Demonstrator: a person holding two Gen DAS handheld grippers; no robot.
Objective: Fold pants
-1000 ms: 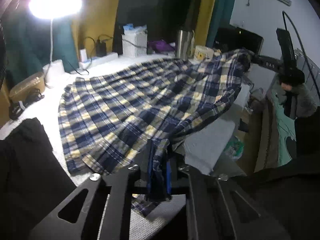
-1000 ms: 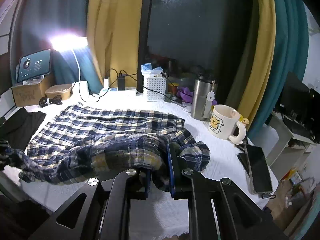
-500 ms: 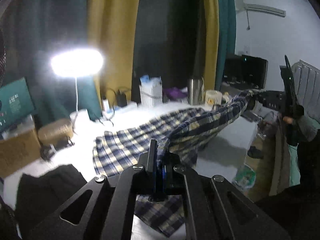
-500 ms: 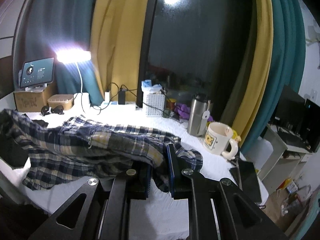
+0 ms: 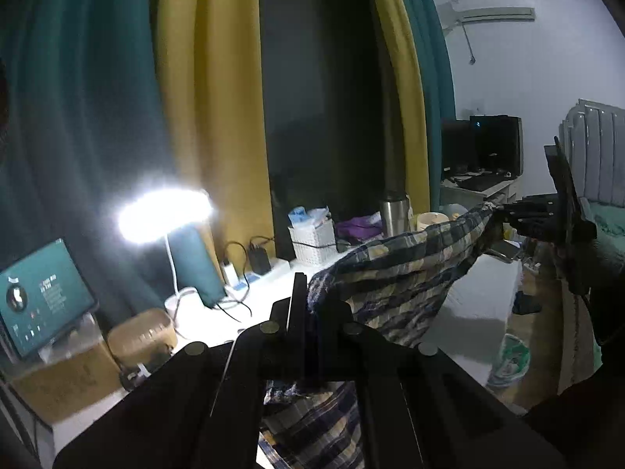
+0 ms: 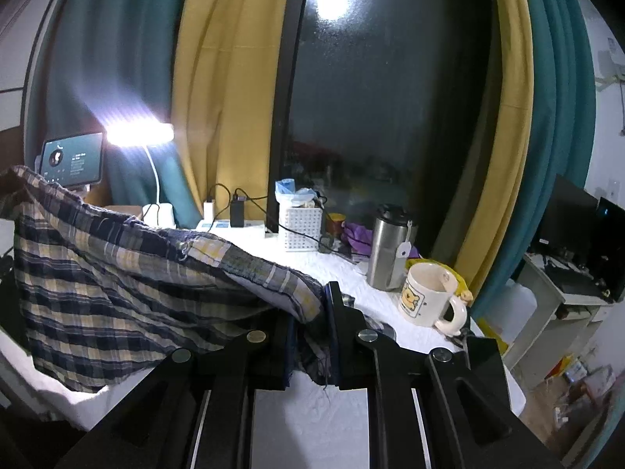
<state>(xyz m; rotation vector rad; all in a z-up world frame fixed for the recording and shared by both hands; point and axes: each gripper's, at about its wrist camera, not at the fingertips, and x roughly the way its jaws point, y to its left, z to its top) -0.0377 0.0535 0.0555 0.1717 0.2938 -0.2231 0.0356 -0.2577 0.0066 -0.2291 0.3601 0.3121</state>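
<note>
Plaid pants: one edge clamped in left gripper, opposite edge clamped in right gripper, cloth stretched between them above white table.

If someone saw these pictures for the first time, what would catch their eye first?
Probably the plaid pants, lifted off the white table and stretched between the left gripper and the right gripper, both clamped on the cloth. Next, the glaring desk lamp at back left, and the cartoon mug at right.
</note>
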